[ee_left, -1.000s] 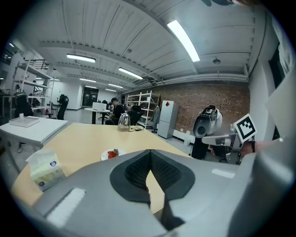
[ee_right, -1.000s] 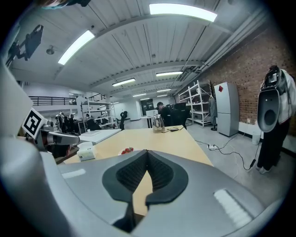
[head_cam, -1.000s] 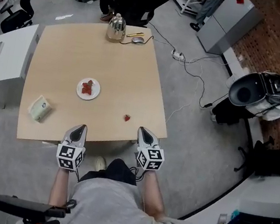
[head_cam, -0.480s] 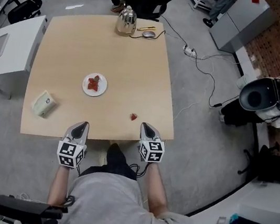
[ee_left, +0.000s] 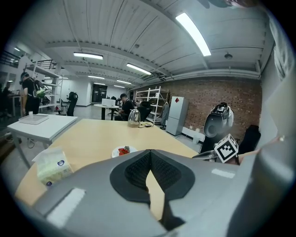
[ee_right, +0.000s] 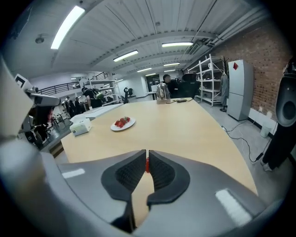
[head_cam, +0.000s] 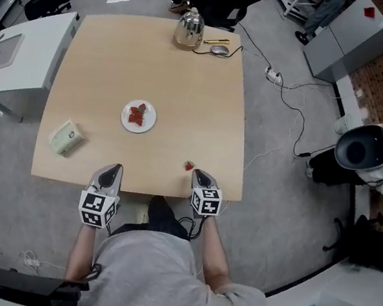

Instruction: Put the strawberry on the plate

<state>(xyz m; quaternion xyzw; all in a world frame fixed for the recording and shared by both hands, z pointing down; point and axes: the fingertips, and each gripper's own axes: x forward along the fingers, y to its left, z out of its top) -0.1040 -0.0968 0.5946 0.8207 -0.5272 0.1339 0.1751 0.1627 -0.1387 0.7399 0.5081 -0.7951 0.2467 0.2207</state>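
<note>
strawberry (head_cam: pixel 188 166) loose on counter (head_cam: pixel 120 57) near front edge, just ahead of right tongs (head_cam: pixel 198 176). jaws opening, nothing between pads yet. left tongs (head_cam: pixel 111 170) clenched, empty. widen further, centre berry, squeeze gently. plate (head_cam: pixel 146 126) well apart.

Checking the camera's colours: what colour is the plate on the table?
White; the plate shows best in the head view.
</note>
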